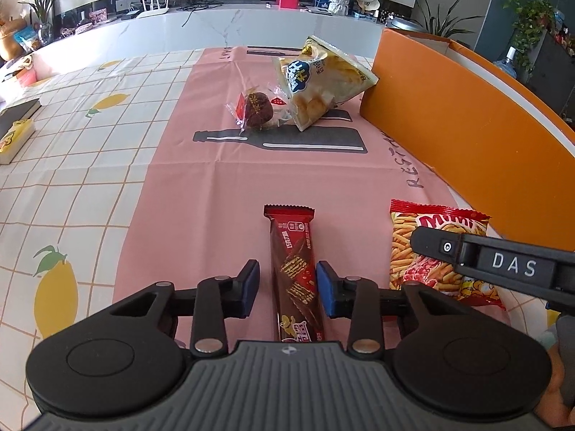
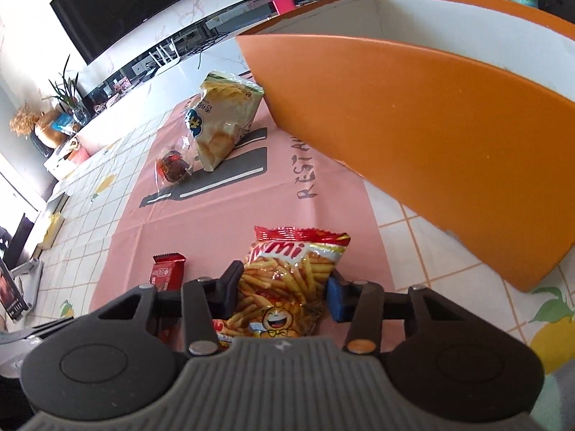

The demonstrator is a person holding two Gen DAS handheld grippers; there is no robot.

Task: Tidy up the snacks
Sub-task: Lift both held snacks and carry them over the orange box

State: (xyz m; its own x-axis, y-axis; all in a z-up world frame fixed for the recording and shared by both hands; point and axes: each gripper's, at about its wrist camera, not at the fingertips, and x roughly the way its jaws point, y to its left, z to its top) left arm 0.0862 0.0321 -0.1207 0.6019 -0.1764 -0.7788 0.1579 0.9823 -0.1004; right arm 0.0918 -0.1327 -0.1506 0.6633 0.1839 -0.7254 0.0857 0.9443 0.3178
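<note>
A dark red chocolate wafer bar (image 1: 295, 273) lies on the pink mat between the fingers of my left gripper (image 1: 287, 287); the right blue pad touches it, the left pad stands a little off, so the jaws are open around it. My right gripper (image 2: 284, 296) straddles a red Mimi fries packet (image 2: 287, 287), jaws open close at its sides. The packet (image 1: 438, 248) and right gripper (image 1: 503, 262) also show in the left wrist view. The bar (image 2: 167, 273) shows left in the right wrist view. A yellow chip bag (image 1: 323, 86) leans against an orange box (image 1: 467, 136).
A wrapped brown pastry (image 1: 257, 109) lies beside the chip bag on the pink mat (image 1: 215, 179). The orange box (image 2: 431, 125) stands open-topped on the right. A lemon-print tablecloth (image 1: 72, 179) covers the table. A book and yellow pack (image 1: 14, 133) sit far left.
</note>
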